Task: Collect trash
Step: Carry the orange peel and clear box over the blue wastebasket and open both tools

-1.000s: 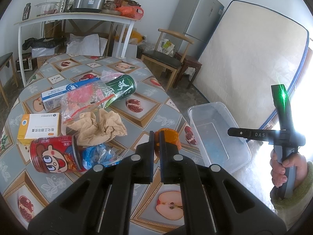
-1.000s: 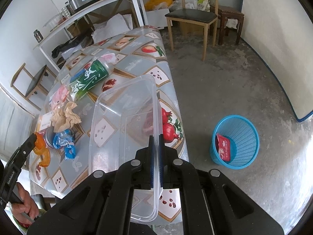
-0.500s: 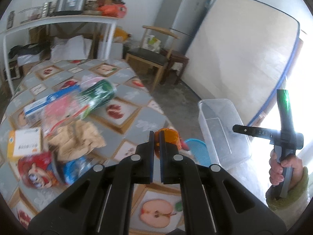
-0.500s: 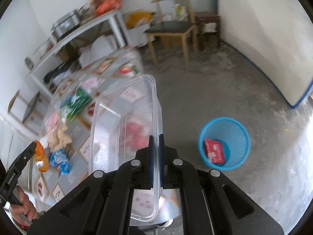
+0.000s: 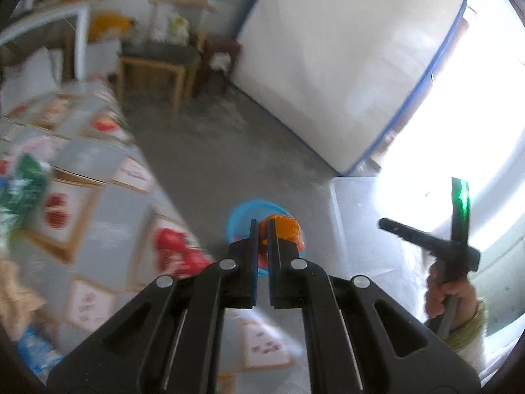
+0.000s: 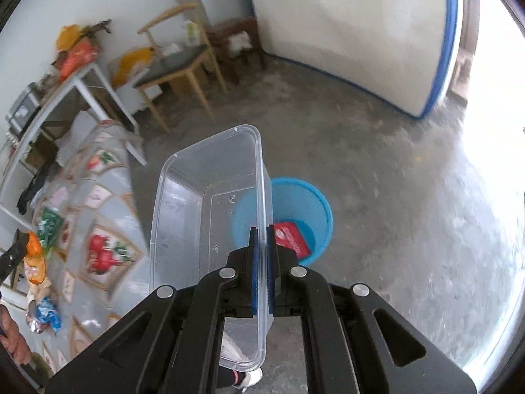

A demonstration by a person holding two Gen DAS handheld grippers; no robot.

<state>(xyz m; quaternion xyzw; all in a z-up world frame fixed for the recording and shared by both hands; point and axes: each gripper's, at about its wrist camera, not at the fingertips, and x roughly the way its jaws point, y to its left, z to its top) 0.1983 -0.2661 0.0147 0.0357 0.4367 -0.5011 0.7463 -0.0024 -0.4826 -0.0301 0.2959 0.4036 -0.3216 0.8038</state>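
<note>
My left gripper (image 5: 261,226) is shut on a crumpled orange wrapper (image 5: 283,229), held out past the table edge with the blue waste basket (image 5: 242,211) on the floor right behind it. My right gripper (image 6: 261,233) is shut on the side wall of a clear plastic container (image 6: 197,197), which hangs tilted in front of the same blue basket (image 6: 311,203). A red packet (image 6: 290,238) lies inside the basket. In the right wrist view the orange wrapper (image 6: 34,257) shows at the far left edge. In the left wrist view the container (image 5: 357,216) and the right hand (image 5: 449,292) show at the right.
The table (image 6: 108,210) with its fruit-print cloth still carries a green can (image 6: 49,226), a tan crumpled paper (image 5: 16,298) and blue wrappers (image 6: 49,312). A wooden chair (image 6: 177,65) and a leaning mattress (image 5: 344,59) stand beyond the bare concrete floor (image 6: 377,170).
Both grippers swung right, away from the table and out over the floor. The blue basket now lies just behind both grips, and the container has rolled to a steeper tilt.
</note>
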